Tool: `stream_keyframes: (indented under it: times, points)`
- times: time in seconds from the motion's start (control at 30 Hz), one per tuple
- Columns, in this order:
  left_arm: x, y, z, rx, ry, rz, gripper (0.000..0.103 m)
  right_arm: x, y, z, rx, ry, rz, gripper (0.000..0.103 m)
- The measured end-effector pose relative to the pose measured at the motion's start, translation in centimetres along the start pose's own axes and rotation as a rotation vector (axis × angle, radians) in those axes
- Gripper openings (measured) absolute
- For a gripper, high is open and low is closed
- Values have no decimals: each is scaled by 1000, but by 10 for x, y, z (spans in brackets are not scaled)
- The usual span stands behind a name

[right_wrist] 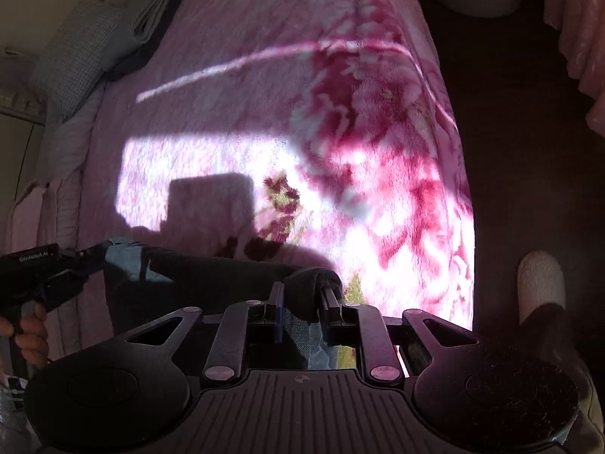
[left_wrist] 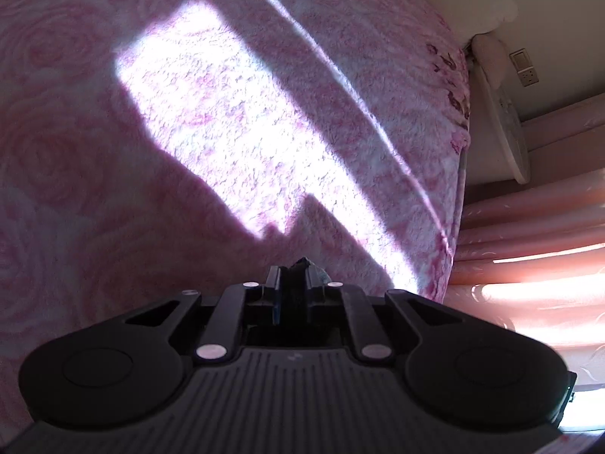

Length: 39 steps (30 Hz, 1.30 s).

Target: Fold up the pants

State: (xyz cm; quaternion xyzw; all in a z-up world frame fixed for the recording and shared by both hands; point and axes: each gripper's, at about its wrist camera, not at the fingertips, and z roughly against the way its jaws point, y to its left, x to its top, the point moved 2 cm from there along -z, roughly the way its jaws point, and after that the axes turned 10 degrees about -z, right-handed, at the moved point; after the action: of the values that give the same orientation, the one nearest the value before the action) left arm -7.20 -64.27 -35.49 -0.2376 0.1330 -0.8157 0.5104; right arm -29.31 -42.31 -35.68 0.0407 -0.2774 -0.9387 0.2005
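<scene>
Two claws, left claw (left_wrist: 294, 278) and right claw (right_wrist: 302, 302), each clamp the pants (right_wrist: 211, 272) above the bed (right_wrist: 264, 38), folding barely begun.

A bed (right_wrist: 234, 30) spread with a fluffy pink rose-patterned blanket (left_wrist: 113, 121) (sunlight falls across it in a bright patch). At its far edge lie a checked pillow (right_wrist: 75, 64) and folded grey bedding (right_wrist: 155, 3).

A fluffy pink rose-patterned blanket (left_wrist: 94, 121) covers the bed, crossed by a bright sunlit patch (left_wrist: 211, 121). Salmon-pink curtains (left_wrist: 529, 227) hang beside it — a wall socket (left_wrist: 528, 75) above. Folded grey bedding (right_wrist: 113, 34) lies at the bed's far end — a white slipper (right_wrist: 540, 283) on the dark floor.
</scene>
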Motion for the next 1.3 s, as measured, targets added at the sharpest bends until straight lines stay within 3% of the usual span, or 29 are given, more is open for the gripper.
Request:
stream_keyframes:
  times: [0.03, 0.1, 0.17, 0.23, 0.33, 0.5, 0.63, 0.7, 0.77, 0.9, 1.0, 1.1, 1.17, 1.23, 1.27, 1.3]
  points:
    - [-1, 2, -3, 32, 5, -18, 8, 0, 0, -3, -3, -7, 13, 14]
    - [-3, -7, -14, 143, 8, -161, 8, -2, 5, -4, -18, -13, 26, 15]
    - [-4, -14, -25, 190, 5, -227, 8, 0, 0, -4, -4, -9, -30, 17]
    - [-4, -7, -27, 160, 1, -149, 7, 5, -14, 2, 30, 7, -142, 23]
    - [-4, 14, -13, 65, -23, 47, 8, 13, -27, 13, 80, 6, -272, 31]
    - [-14, 30, 2, -36, 27, 211, 37, 19, -31, 8, 105, 22, -359, 34]
    - [-18, 26, -21, -55, 80, 243, 35, 16, -37, -4, 99, 59, -411, 33]
    - [-17, 23, -30, -102, 73, 260, 17, 15, -36, -8, 91, 91, -381, 23]
    - [-13, 12, -27, -62, 54, 189, 15, 10, -29, -1, 91, 79, -305, 17]
    - [-7, -4, -4, -23, -50, 55, 14, 5, -15, 5, 85, 20, -161, 15]
    - [-18, -6, -13, 69, -77, -106, 15, 1, -11, -8, 39, -23, -100, 15]
    - [-27, -9, -30, 133, -91, -179, 17, 4, -6, -5, 10, -21, -121, 23]
    - [-29, -24, -29, 197, -97, -282, 20, 6, -9, 8, -16, -54, -123, 34]
    - [-32, -39, -18, 272, -115, -377, 26, 7, -8, 24, -70, -105, -64, 36]
    - [-34, -43, -8, 331, -137, -394, 32, 5, -6, 32, -95, -131, -16, 36]
    - [-34, -42, 3, 386, -159, -386, 31, 1, -1, 38, -107, -152, 43, 36]
